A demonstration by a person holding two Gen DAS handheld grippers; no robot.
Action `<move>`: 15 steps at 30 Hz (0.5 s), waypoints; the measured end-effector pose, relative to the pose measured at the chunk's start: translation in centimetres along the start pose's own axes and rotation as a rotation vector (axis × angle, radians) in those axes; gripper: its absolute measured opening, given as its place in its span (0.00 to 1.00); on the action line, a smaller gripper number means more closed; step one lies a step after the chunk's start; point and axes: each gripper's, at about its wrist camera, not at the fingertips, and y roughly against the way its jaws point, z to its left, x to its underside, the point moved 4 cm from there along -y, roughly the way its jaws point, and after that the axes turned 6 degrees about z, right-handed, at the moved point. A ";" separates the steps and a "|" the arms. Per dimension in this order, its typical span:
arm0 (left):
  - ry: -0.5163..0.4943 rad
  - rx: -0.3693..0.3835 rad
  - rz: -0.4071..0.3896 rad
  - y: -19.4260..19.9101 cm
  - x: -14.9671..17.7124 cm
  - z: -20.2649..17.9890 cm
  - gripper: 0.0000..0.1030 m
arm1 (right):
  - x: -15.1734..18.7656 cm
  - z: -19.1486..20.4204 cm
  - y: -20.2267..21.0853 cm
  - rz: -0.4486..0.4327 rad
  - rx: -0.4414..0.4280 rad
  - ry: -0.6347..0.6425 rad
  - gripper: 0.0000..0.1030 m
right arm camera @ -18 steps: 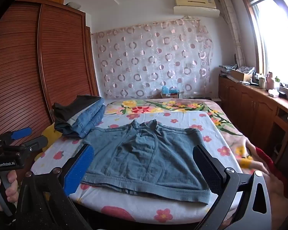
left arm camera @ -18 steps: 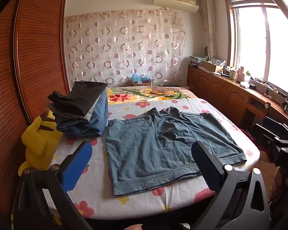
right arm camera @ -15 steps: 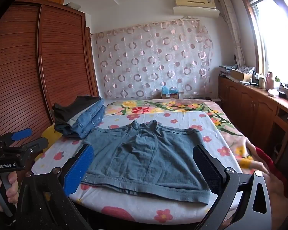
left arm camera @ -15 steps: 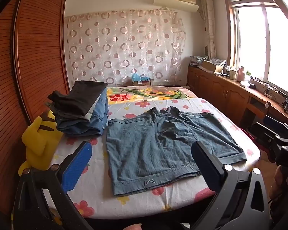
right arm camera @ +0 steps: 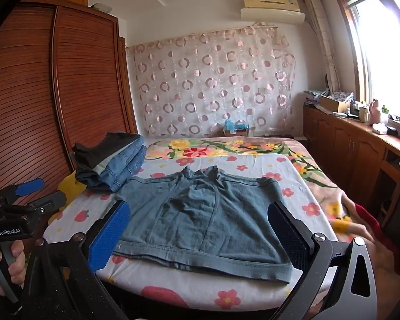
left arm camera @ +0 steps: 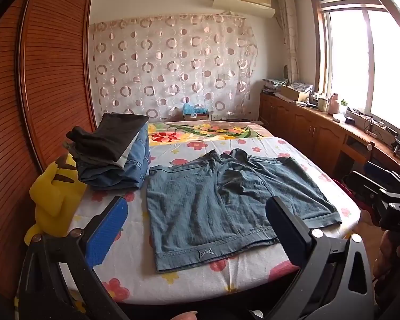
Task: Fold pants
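A pair of blue denim shorts (left arm camera: 226,205) lies flat on the flowered bed sheet (left arm camera: 136,277), waistband toward the near edge. It also shows in the right wrist view (right arm camera: 205,218). My left gripper (left arm camera: 197,229) is open and empty, held above the near edge of the bed in front of the shorts. My right gripper (right arm camera: 200,232) is open and empty too, held off the near edge. Neither touches the cloth. Each gripper shows in the other's view: the right one at the far right (left arm camera: 381,186), the left one at the far left (right arm camera: 26,197).
A stack of folded jeans and dark clothes (left arm camera: 112,152) sits at the bed's left side, with a yellow plush toy (left arm camera: 53,197) beside it. A wooden wardrobe (left arm camera: 48,80) stands on the left. A wooden counter (left arm camera: 333,130) runs under the window on the right.
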 end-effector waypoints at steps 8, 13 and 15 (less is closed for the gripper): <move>0.000 0.000 -0.001 0.0 0.0 0.0 1.00 | -0.1 -0.1 0.2 -0.001 -0.002 0.000 1.00; 0.000 0.001 -0.002 0.0 0.0 0.0 1.00 | -0.1 0.0 0.2 -0.001 -0.003 0.002 1.00; 0.000 0.000 -0.003 0.0 0.0 0.0 1.00 | -0.1 0.0 0.2 -0.001 -0.004 0.002 1.00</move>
